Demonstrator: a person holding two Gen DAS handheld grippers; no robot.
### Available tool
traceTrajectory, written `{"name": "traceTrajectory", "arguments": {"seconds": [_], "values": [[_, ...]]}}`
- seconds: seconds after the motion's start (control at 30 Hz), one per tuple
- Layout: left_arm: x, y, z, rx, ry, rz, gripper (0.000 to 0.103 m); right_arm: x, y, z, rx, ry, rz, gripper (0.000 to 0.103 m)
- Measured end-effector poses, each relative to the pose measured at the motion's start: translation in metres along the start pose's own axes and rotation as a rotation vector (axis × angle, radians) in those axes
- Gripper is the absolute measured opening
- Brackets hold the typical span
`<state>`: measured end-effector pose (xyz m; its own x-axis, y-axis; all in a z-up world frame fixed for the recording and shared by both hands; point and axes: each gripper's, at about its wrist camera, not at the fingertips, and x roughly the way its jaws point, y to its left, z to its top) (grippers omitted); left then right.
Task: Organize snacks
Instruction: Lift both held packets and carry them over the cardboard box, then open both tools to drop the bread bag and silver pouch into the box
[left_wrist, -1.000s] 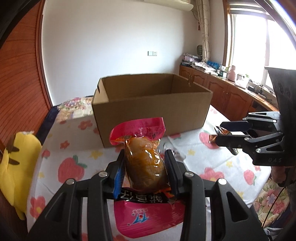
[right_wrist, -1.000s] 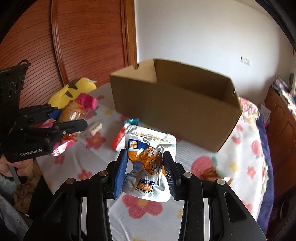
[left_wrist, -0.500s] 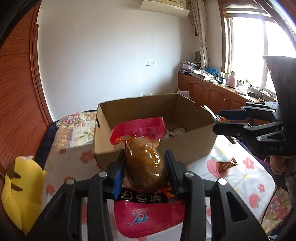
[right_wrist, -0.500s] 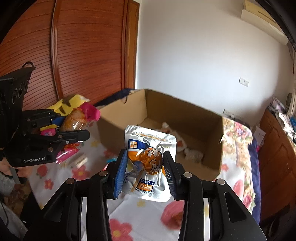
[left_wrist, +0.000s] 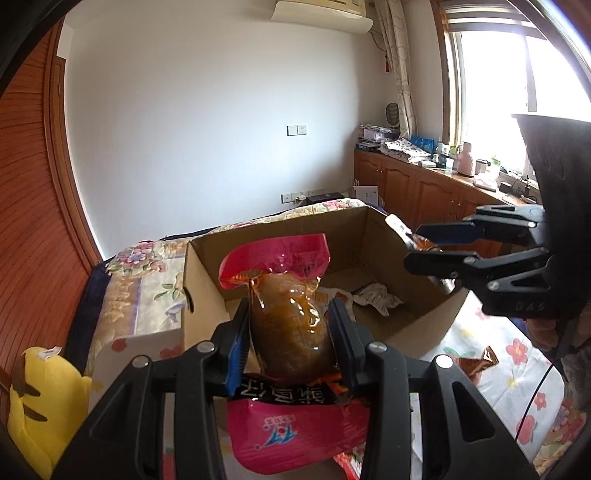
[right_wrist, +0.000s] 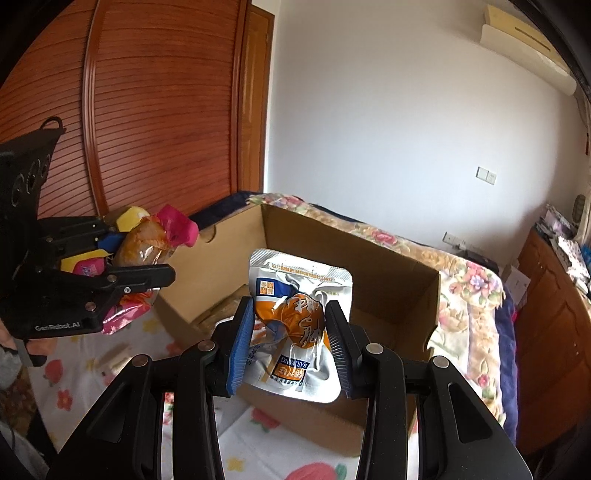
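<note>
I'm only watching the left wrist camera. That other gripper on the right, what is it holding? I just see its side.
Observer: The right gripper is shut on a silver and orange snack pouch.
Operator: Is it over the box?
Observer: Yes, the pouch hangs above the open cardboard box.
Operator: Anything on the cloth I can't see?
Observer: A pale wrapped bar lies on the flowered cloth below the left gripper.

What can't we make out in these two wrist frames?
- Cardboard box floor: left wrist view, mostly behind the pink snack pouch in the left gripper.
- Box interior: right wrist view, behind the silver snack pouch in the right gripper.
- Brown wrapper on the tablecloth: print too small.
</note>
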<state>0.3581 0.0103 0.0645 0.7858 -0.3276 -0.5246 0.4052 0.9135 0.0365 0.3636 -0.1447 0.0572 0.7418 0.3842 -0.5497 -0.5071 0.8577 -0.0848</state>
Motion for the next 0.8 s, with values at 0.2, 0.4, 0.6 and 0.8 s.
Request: {"name": "traceTrajectory", "arguments": {"seconds": [0.2, 0.4, 0.6, 0.8], "values": [[0.021, 0.009, 0.005, -0.011, 0.0, 0.013, 0.039, 0.021, -0.013, -0.001, 0.022, 0.005, -0.002, 0.039], [0.041, 0.017, 0.003, -0.034, 0.022, 0.028, 0.039, 0.039, -0.023, -0.006, 0.043, 0.028, -0.015, 0.039], [0.054, 0.018, -0.005, -0.047, 0.054, 0.029, 0.039, 0.049, -0.029, -0.012, 0.055, 0.048, -0.023, 0.039], [0.062, 0.015, -0.01, -0.043, 0.076, 0.023, 0.04, 0.058, -0.03, -0.015, 0.055, 0.069, -0.024, 0.039]]}}
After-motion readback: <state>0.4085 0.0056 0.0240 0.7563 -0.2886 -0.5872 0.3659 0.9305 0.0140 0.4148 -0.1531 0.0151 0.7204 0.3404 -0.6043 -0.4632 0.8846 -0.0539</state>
